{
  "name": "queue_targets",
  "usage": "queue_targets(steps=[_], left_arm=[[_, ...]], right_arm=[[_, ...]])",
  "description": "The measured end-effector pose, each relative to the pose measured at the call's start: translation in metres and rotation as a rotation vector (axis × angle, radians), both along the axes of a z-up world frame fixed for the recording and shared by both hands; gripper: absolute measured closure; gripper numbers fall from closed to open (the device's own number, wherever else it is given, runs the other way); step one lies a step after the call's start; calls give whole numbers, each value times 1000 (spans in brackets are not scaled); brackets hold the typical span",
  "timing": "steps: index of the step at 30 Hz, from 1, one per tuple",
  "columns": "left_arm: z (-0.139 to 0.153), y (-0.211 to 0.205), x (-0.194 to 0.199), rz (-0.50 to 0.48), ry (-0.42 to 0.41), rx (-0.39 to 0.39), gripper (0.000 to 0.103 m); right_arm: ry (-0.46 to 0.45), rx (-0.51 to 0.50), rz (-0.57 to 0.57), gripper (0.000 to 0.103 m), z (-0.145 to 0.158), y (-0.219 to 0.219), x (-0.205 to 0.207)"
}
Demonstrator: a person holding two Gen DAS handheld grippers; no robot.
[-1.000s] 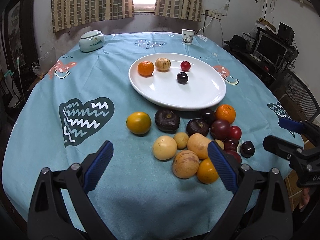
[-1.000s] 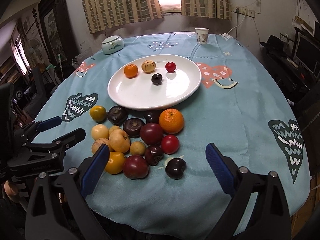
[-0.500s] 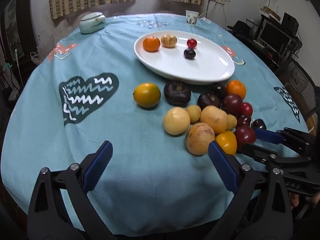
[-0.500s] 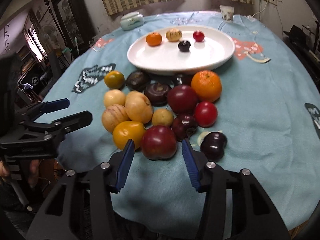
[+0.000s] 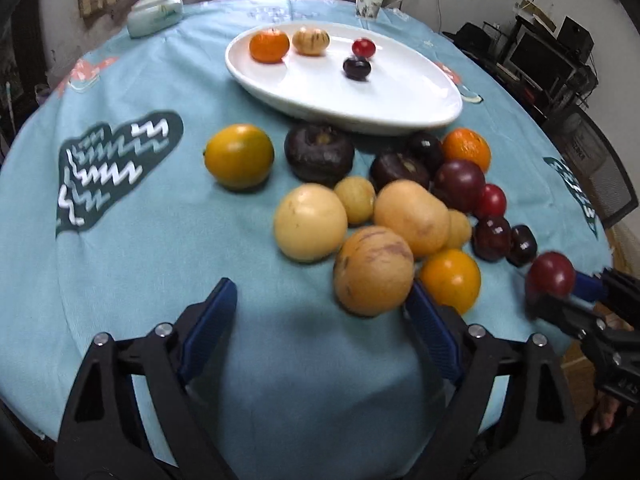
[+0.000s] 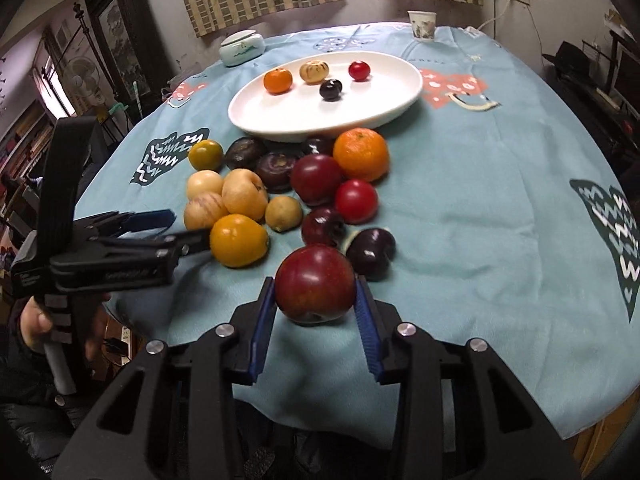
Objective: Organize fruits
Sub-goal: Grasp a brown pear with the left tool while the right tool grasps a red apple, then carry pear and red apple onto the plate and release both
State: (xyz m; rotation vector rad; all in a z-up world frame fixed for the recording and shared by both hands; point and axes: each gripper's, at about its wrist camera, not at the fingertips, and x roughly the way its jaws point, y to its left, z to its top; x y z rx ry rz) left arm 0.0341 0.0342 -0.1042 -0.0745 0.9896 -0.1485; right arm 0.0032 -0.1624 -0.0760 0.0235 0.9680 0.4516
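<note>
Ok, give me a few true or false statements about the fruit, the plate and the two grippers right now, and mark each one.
1. The right gripper is shut on a dark red plum. True.
2. The white plate holds four fruits. True.
3. The left gripper grips the yellow-orange fruit. False: it is open and holds nothing.
4. The paper cup stands on the plate. False: it stands on the cloth at the table's far edge.

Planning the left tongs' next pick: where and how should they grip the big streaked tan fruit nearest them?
Grip the streaked fruit across its widest middle, coming in low from the near table edge. It is roundish, its near and left sides are free, while the orange fruit and tan fruit crowd its right and far sides. The left tongs are open.
</note>
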Motion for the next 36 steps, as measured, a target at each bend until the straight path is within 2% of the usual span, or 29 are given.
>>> queue_targets(steps=[3, 4, 6, 17, 25, 31, 36], left_arm=[[3, -11, 0, -37, -24, -22, 52], [4, -14, 1, -41, -27, -27, 59], [4, -14, 5, -46, -26, -64, 65], [20, 5, -7, -11, -49, -79, 66], [48, 15, -12, -25, -106, -84, 66], [71, 25, 11, -22, -134, -88, 66], [105, 22, 71, -28, -179, -44, 65]], right_arm=[[16, 23, -17, 64, -3, -8, -1], [19, 31, -20, 63, -3, -10, 0], [19, 39, -22, 63, -4, -12, 0], [2, 55, -18, 64, 1, -10, -1], [-22, 66, -13, 63, 10, -5, 8], [-51, 66, 19, 63, 23, 7, 32], [-96, 52, 57, 64, 49, 18, 82]])
